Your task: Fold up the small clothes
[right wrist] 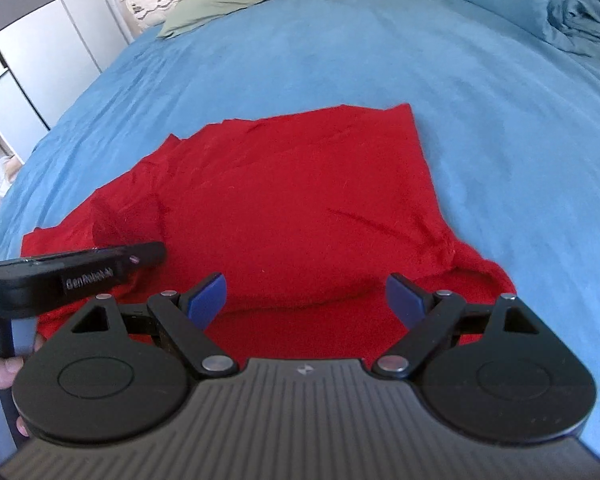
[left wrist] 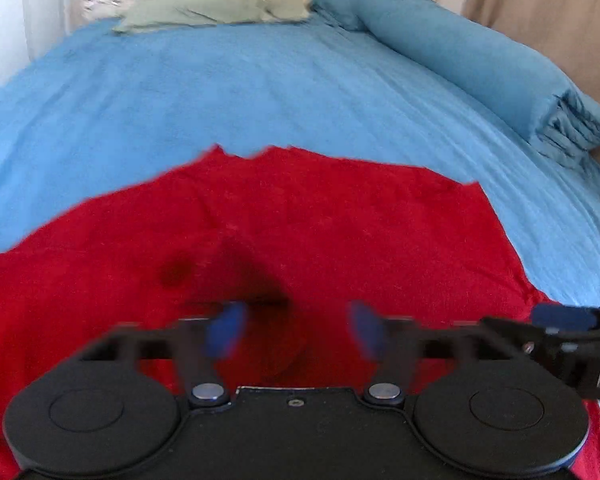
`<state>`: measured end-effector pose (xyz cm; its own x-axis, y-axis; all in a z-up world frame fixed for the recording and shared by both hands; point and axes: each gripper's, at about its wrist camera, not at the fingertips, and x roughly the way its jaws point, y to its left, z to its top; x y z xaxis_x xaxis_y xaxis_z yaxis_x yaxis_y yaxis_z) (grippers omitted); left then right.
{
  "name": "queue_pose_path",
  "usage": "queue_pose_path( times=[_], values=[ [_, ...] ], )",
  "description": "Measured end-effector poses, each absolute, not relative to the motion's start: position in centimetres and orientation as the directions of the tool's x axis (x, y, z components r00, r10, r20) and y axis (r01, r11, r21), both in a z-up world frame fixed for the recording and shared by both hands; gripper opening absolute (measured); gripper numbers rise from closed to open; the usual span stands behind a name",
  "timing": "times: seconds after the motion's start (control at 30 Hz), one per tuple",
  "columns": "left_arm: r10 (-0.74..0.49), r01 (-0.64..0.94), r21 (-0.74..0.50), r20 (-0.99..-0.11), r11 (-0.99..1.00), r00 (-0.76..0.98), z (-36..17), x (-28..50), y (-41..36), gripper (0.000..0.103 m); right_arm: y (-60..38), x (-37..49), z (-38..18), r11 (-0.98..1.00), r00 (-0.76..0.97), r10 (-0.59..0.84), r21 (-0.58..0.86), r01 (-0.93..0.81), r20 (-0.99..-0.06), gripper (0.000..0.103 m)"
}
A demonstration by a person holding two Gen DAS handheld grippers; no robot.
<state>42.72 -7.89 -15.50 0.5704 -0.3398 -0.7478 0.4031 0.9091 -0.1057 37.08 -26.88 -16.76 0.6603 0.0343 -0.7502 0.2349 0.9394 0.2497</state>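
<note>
1. Left wrist view first: the left gripper hangs over the red garment, its blue pads spread wide, blurred, and nothing caught between them.
2. Same story on the other side. The right gripper has its fingers released too, with bare red cloth showing in the gap and neither pad pressing on it.
3. The red garment lies on the blue bedspread, mostly flat, with a doubled-over layer across its near part and a rumpled bit out to its left edge.
4. Both tools sit close together at the near side of the cloth; each one pokes into the other's view.
5. My read: a fold has been laid down and let go, so we are between folds, not finished. The shape looks too broad and uneven to count as done.
6. Next move, as I judge it: pick fresh edges, pinch them with both grippers, and carry them across evenly so the layers don't bunch.
7. At the far end of the bed, a grey-green cloth and a folded blue blanket lie well apart from the action.
</note>
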Motion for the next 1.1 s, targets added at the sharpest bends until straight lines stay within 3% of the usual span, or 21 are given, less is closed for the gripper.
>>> queue_pose_path(
  times=[0.07,0.27,0.5,0.83,0.97,1.03,1.1],
  values=[
    [-0.300,0.365,-0.076,-0.735,0.928,0.608,-14.1,41.7,-6.5,0.094,-26.5,37.2,-16.0,0.947,0.671,0.041,0.243,0.211,-0.741,0.102],
    [-0.095,0.192,0.044,-0.746,0.980,0.660,-12.3,41.6,-0.3,0.099,-24.3,38.9,-13.2,0.981,0.700,0.088,0.184,0.062,-0.708,0.101],
    [-0.009,0.045,0.025,-0.783,0.999,0.622,-13.0,43.9,7.9,0.101,-18.1,42.5,-12.6,0.984,0.703,0.176,0.106,-0.143,-0.689,0.096],
    [-0.043,-0.012,-0.063,-0.800,0.998,0.598,-13.2,44.2,11.2,0.101,-11.7,47.3,-16.0,0.953,0.646,0.191,-0.018,-0.302,-0.739,0.066],
    [-0.052,-0.009,-0.072,-0.802,0.997,0.596,-13.1,43.9,11.5,0.101,-10.5,48.3,-17.3,0.940,0.625,0.166,-0.068,-0.334,-0.763,0.034],
    [-0.054,-0.008,-0.073,-0.803,0.997,0.594,-13.0,43.9,11.7,0.101,-10.4,48.4,-17.5,0.941,0.619,0.163,-0.068,-0.332,-0.768,0.024],
    [-0.055,-0.009,-0.075,-0.802,0.997,0.595,-12.8,43.7,11.9,0.101,-10.7,48.0,-16.9,0.949,0.634,0.163,-0.055,-0.310,-0.756,0.021]
  ],
)
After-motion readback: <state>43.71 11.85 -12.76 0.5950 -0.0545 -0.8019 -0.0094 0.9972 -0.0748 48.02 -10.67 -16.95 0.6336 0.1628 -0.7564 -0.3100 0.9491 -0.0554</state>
